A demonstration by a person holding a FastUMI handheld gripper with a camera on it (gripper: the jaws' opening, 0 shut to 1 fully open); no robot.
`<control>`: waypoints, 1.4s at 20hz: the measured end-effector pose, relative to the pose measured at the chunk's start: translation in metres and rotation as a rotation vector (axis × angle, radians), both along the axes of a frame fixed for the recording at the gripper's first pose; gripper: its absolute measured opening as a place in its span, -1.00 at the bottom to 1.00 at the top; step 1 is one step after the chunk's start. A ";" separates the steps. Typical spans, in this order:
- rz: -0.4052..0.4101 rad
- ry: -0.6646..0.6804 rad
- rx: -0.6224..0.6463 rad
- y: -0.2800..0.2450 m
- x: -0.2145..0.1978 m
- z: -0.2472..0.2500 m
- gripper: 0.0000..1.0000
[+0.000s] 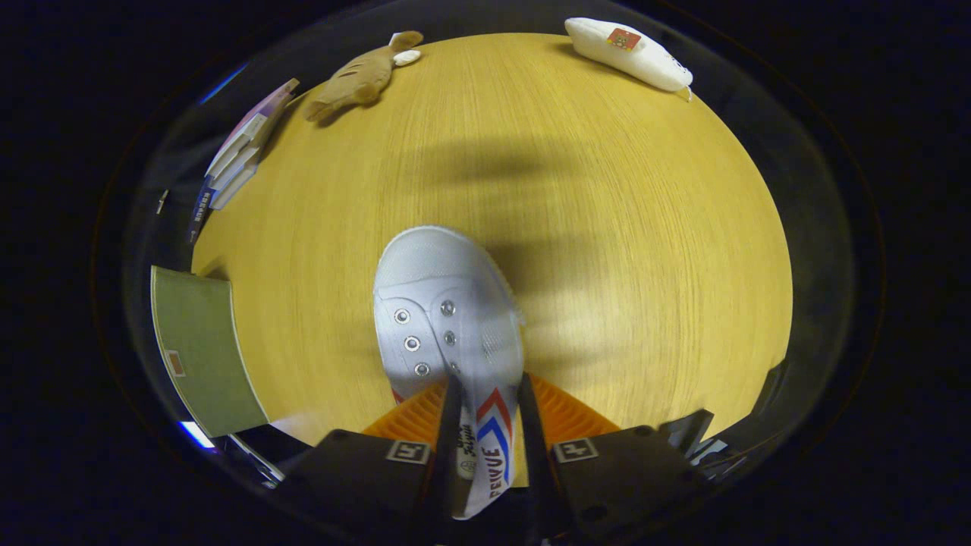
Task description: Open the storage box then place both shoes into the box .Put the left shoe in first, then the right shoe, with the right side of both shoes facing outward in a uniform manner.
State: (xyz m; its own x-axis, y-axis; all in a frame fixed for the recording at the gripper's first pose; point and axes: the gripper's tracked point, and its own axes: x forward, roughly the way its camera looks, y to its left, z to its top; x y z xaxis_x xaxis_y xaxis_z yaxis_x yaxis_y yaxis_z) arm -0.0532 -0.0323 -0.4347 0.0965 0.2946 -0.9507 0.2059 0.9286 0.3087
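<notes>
The tongs (489, 425) are closed to a narrow gap and pinch the rear part of a white canvas shoe with metal eyelets and red-and-blue chevron stripes (447, 311) — both fingers (449, 425) press on its sides. The shoe's rounded toe points away from the tongs, over the round light wooden desk (607, 227), and I cannot tell whether its sole touches the wood. To the near left lies a flat olive-green panel with a pale edge (201, 353). Further off on the left sits a stack of books (239, 152). At the far side lie a tan plush animal (360, 76) and, well to its right, a white soft pouch with a small red patch (630, 51).
</notes>
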 end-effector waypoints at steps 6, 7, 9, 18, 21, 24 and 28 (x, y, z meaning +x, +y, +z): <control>-0.149 -0.007 0.198 0.015 0.000 0.044 -0.60; -0.161 -0.027 0.221 0.023 0.002 0.062 -0.59; -0.170 -0.084 0.262 0.040 0.015 0.097 -0.60; -0.079 -0.273 0.431 0.158 0.050 0.252 -0.60; -0.066 -0.264 0.488 0.209 0.053 0.283 -0.60; -0.070 -0.220 0.520 0.256 0.051 0.300 -0.60; -0.047 -0.176 0.524 0.312 0.050 0.305 -0.60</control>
